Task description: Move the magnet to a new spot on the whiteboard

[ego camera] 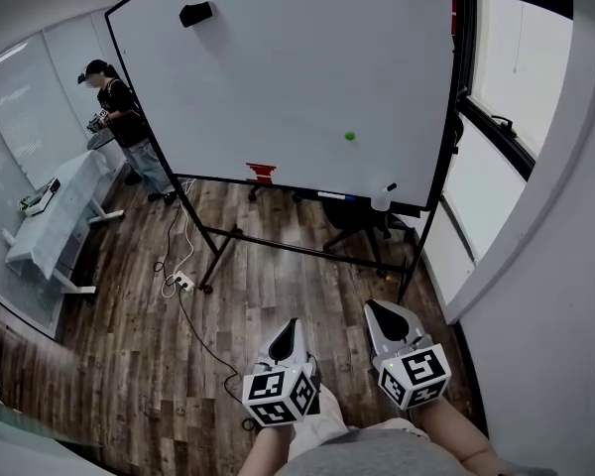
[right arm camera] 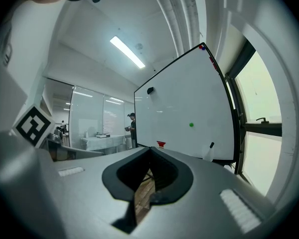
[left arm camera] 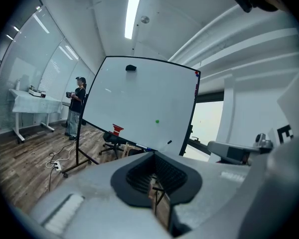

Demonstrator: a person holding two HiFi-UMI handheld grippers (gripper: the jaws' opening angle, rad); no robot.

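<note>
Both grippers empty, well short of the whiteboard (ego camera: pixel 278 67)
The left gripper (ego camera: pixel 291 325) and right gripper (ego camera: pixel 377 308) each have their jaws together on nothing. The green magnet (ego camera: pixel 350 136) sits on the whiteboard, far ahead of both jaw tips.

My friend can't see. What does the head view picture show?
A whiteboard on a stand carries a small green magnet. The left gripper and right gripper, both shut and empty, point at it from across the wooden floor.
</note>
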